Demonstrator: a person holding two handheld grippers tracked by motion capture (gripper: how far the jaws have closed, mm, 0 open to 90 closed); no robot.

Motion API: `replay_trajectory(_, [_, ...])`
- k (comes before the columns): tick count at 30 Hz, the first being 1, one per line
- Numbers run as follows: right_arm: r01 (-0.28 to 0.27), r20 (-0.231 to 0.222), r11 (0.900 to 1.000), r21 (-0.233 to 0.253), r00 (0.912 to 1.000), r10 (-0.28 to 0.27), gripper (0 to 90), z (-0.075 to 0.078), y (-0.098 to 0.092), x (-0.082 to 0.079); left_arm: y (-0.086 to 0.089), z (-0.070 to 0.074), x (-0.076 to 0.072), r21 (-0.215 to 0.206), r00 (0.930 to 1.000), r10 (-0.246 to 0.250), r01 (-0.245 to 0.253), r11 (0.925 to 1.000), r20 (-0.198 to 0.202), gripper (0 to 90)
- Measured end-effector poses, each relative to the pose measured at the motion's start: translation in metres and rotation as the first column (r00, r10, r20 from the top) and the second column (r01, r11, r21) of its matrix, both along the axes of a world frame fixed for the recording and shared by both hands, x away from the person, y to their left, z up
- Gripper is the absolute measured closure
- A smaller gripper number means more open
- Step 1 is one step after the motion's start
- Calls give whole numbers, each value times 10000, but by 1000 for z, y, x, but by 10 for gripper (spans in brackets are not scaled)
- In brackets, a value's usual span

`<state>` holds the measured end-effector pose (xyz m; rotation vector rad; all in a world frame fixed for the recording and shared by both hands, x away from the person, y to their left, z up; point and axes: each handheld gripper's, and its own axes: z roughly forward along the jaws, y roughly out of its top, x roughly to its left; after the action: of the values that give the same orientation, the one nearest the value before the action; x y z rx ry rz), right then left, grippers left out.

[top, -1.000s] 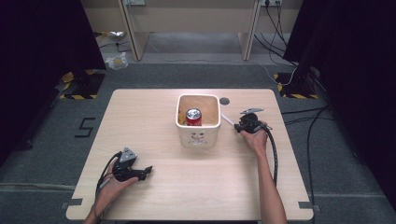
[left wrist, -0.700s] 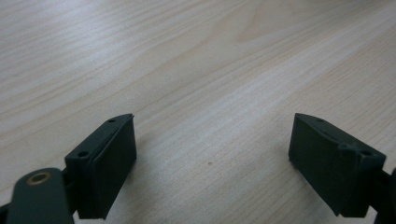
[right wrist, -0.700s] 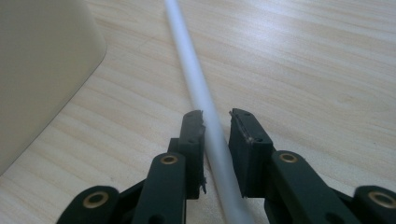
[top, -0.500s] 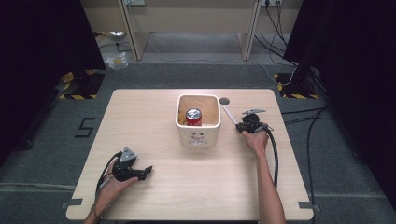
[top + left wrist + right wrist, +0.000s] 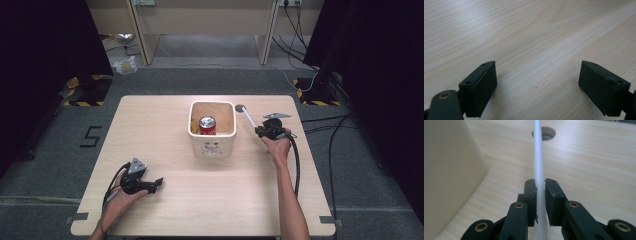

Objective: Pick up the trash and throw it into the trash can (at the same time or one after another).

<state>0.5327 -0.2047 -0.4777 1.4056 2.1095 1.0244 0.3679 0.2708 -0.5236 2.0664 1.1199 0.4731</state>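
White straw (image 5: 539, 157) is clamped in right tool (image 5: 539, 185), long axis pointed away beside, probably right of, bin (image 5: 212, 131); left tool (image 5: 537, 75) is held wide open, empty.

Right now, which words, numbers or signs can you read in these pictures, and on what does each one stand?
"5": dark digit on the grey floor, left of the table.
Red can in the white bin: print too small to read.
White bin front: a dark mark, too blurred to read.
The left gripper view and the right gripper view hold no text.

White straw (image 5: 537, 157); red can (image 5: 207, 125); cream bin (image 5: 212, 145).
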Motion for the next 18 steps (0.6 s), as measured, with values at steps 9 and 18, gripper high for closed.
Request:
replay_trajectory(9, [-121, 665, 9990, 442, 9977, 92, 798, 29, 0, -4, 0, 0, 0, -8, 10000, 8, -8, 10000, -5, 143])
replay_trajectory(18, [-351, 1241, 9970, 684, 9919, 264, 798, 57, 6, -9, 0, 0, 0, -7, 10000, 9, -9, 10000, 11, 143])
